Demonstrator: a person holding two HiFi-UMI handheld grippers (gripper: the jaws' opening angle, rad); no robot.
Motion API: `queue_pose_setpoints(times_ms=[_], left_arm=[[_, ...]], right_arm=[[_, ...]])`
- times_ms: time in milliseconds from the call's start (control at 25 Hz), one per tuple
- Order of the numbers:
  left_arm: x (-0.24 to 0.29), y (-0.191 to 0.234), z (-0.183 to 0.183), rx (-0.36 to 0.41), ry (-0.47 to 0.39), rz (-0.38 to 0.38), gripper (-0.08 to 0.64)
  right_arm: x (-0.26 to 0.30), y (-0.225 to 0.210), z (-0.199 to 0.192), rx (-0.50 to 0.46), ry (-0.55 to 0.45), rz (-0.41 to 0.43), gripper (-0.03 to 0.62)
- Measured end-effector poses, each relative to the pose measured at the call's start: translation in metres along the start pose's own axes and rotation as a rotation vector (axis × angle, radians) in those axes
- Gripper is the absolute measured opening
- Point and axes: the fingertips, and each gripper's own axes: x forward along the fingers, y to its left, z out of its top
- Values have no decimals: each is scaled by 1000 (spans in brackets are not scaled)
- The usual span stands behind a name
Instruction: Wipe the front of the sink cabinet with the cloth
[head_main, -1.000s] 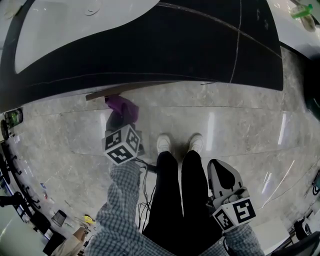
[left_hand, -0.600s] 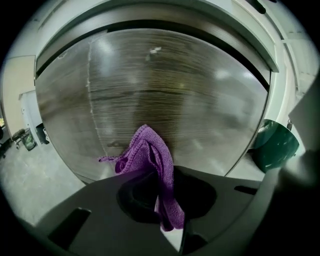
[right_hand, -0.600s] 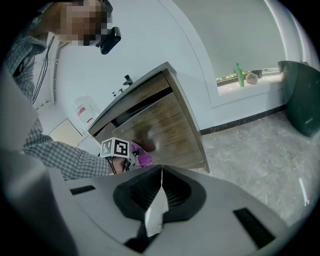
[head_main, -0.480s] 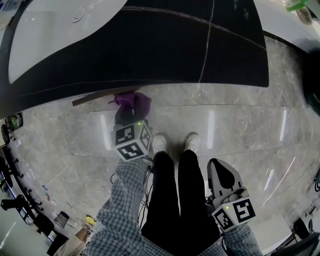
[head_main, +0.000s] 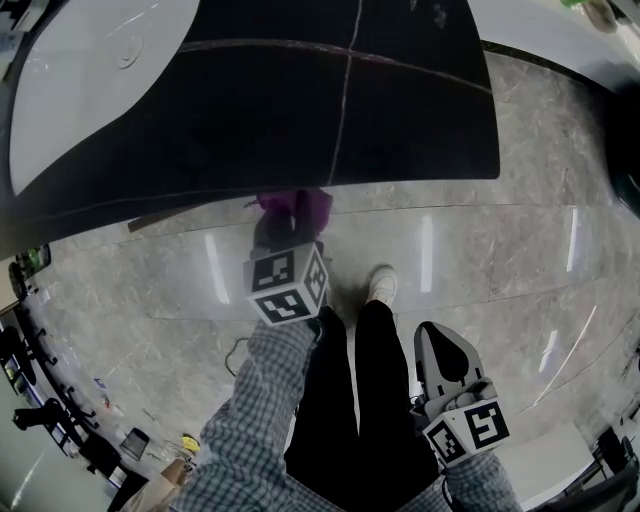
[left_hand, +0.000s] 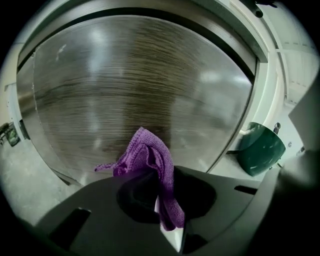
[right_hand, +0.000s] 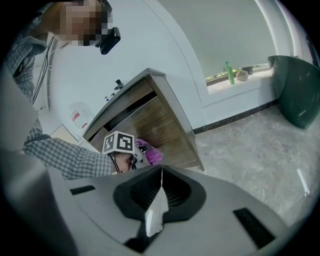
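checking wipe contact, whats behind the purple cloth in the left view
The wood-grain cabinet front lies behind the purple cloth, clamped in the left hand-held gripper; the patch it covers is hidden.

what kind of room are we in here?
Probably a washroom or utility room: a wood-fronted sink cabinet with a pale basin on top, a polished stone floor, and a green bin nearby.

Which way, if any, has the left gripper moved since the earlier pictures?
Yes: the left gripper and its purple cloth moved right, nearer the cabinet door seam.

Left tongs (head_main: 281, 224) reach forward, clamped; right tongs (head_main: 446, 350) hang low, closed.
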Motion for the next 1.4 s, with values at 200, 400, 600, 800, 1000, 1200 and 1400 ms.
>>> queue_pose_setpoints(times_ms=[200, 400, 600, 800, 1000, 1200, 1400], left_arm=[[10, -31, 2, -5, 5, -43, 54], [20, -62, 4, 26, 16, -95, 54], [28, -90, 4, 36, 24, -145, 54], [38, -121, 2, 79, 37, -210, 54], [44, -150, 2, 120, 46, -276, 54], [47, -183, 3, 163, 49, -375, 54], [42, -212, 1, 182, 61, -483, 54]], right_arm=[[-3, -14, 3, 21, -13, -13, 18], [-8, -27, 6, 49, -22, -37, 18], [-12, -35, 4, 77, -35, -57, 18], [-17, -45, 2, 100, -50, -72, 18], [-23, -53, 1, 113, -60, -87, 18], [-28, -59, -1, 119, -67, -96, 18], [-33, -62, -3, 125, -75, -108, 18]])
